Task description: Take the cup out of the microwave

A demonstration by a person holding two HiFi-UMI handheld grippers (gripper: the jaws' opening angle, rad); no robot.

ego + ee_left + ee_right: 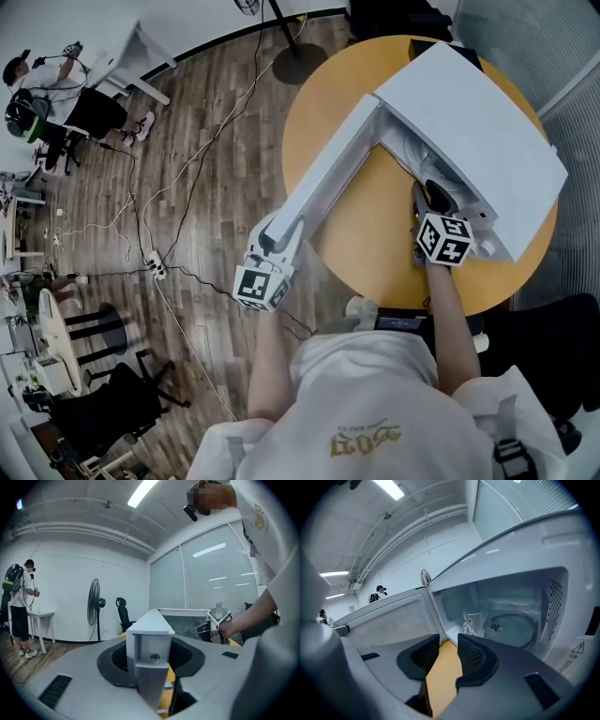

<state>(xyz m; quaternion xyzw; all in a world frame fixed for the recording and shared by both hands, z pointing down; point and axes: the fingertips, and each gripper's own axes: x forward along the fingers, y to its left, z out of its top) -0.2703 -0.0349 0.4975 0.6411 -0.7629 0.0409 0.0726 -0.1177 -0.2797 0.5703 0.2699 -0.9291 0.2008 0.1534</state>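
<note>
Standing inside the open microwave [543, 597], a clear glass cup [471, 619] sits near the front left corner of the cavity. It is close to the hinge-side wall and left of the round glass turntable [516, 629]. The cavity mouth is unobstructed in front of the cup.

The microwave door [328, 173] is swung fully out. In the head view it runs from the white oven toward the lower left, past the rim of the round yellow table [370, 239] and over the wood floor [187, 187].

The right gripper [449, 651] hovers over the table just outside the cavity, apart from the cup. Its two black padded jaws stand apart with only yellow tabletop showing between them. In the head view the right forearm reaches straight up the frame from the person's body, tilted slightly down toward the opening.

The left gripper [151, 663] is clamped on the free end of the door, with the white door edge pinched between its pads. The left forearm extends toward the frame's lower centre, nearly level.
</note>
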